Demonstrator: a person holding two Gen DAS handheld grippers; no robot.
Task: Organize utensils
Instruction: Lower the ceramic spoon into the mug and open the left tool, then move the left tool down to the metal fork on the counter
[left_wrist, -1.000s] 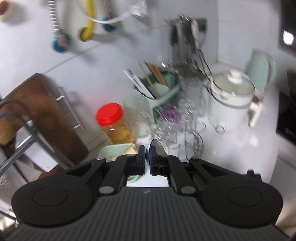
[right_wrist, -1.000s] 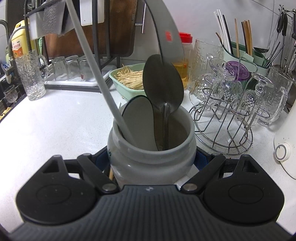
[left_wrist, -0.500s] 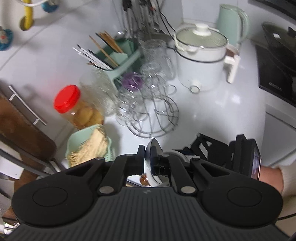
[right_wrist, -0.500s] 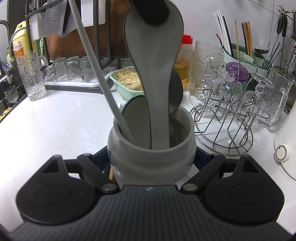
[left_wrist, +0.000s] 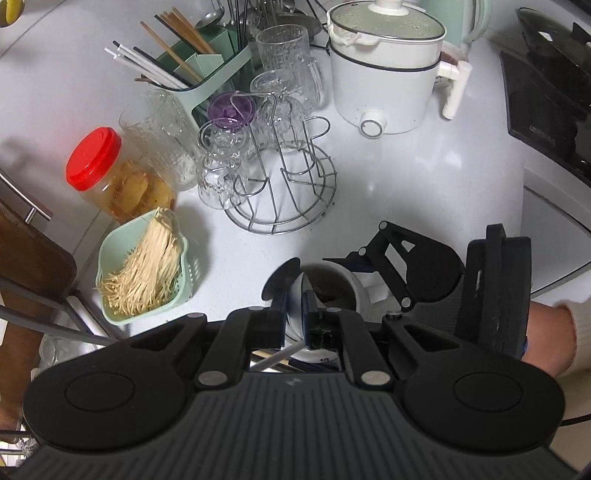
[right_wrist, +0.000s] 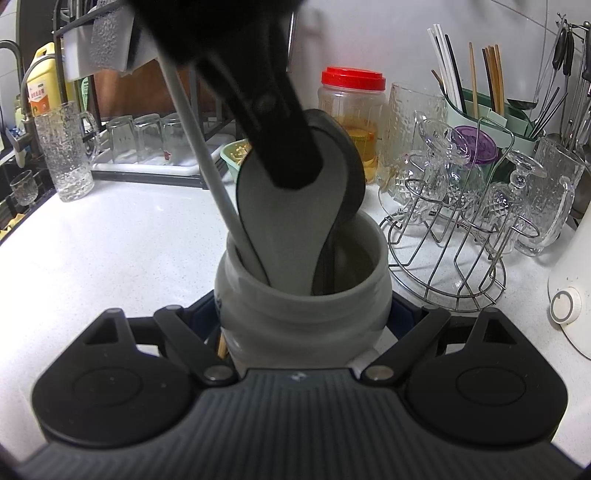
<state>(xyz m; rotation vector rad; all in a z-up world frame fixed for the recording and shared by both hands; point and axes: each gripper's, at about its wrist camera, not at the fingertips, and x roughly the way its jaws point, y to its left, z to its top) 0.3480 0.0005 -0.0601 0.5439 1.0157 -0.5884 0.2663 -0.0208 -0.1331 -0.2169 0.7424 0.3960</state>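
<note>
Right wrist view: my right fingers (right_wrist: 303, 314) clamp the jar (right_wrist: 303, 295); my left fingers (right_wrist: 291, 166), just easing apart around the spoon (right_wrist: 284, 229), risk tipping the jar if the spoon snags.

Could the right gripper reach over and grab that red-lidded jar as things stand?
Probably not: the right gripper is shut on the grey crock, so its jaws are full. The red-lidded jar stands behind the crock.

A jar (right_wrist: 303, 295) stands low in the frame's centre with spoons (right_wrist: 284, 229) in it; a wire glass rack (right_wrist: 447, 236) sits right, a lidded container (right_wrist: 351, 107) behind.
</note>
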